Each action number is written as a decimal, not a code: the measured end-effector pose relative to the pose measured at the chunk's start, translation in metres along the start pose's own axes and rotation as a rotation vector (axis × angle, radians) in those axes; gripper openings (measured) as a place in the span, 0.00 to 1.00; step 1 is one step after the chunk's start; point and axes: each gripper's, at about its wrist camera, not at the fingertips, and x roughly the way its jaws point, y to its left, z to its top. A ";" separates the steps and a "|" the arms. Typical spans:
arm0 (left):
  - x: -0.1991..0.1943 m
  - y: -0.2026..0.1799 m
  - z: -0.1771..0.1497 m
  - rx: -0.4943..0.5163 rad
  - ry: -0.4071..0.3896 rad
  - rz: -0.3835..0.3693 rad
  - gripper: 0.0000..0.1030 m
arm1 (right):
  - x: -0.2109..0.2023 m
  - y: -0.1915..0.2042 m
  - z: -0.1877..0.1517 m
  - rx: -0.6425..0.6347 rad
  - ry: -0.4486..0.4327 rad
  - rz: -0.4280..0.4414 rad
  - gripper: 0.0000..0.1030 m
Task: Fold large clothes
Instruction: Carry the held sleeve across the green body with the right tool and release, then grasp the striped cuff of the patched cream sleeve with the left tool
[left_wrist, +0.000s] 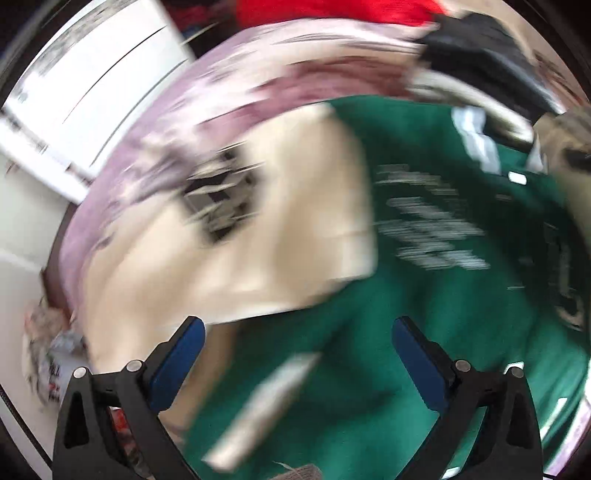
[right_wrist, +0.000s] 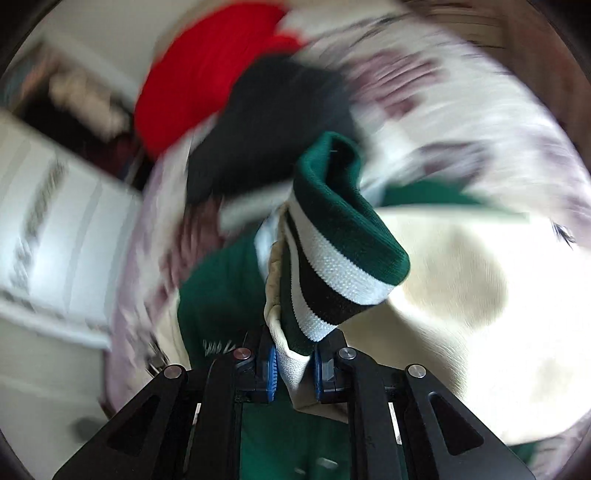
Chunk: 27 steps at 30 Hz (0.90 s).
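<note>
A green jacket (left_wrist: 424, 302) with cream sleeves and blurred white lettering lies spread on a pink floral bedspread (left_wrist: 155, 147). My left gripper (left_wrist: 295, 328) hangs above it, pointing steeply down, open, with nothing between its blue pads (left_wrist: 177, 362). The view is smeared by motion. My right gripper (right_wrist: 294, 365) is shut on the jacket's cuff (right_wrist: 332, 258), a ribbed band striped green, white and black, pinched together with cream sleeve fabric (right_wrist: 291, 365). The cuff stands up beyond the fingertips. Below it the green jacket body (right_wrist: 218, 295) and a cream sleeve (right_wrist: 461, 295) show.
A red garment (right_wrist: 199, 85) and a black garment (right_wrist: 273, 122) lie at the far side of the bed. White furniture (left_wrist: 96, 81) stands beside the bed on the left. Some printed clutter (left_wrist: 48, 354) sits at the lower left edge.
</note>
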 end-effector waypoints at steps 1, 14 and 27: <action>0.001 0.016 -0.006 -0.020 0.019 0.015 1.00 | 0.027 0.021 -0.003 -0.033 0.035 -0.028 0.14; 0.065 0.230 -0.101 -0.670 0.325 -0.396 1.00 | 0.084 0.073 -0.067 0.072 0.301 0.106 0.73; 0.104 0.303 -0.102 -1.079 0.200 -0.255 0.00 | 0.054 0.025 -0.068 0.187 0.282 -0.047 0.73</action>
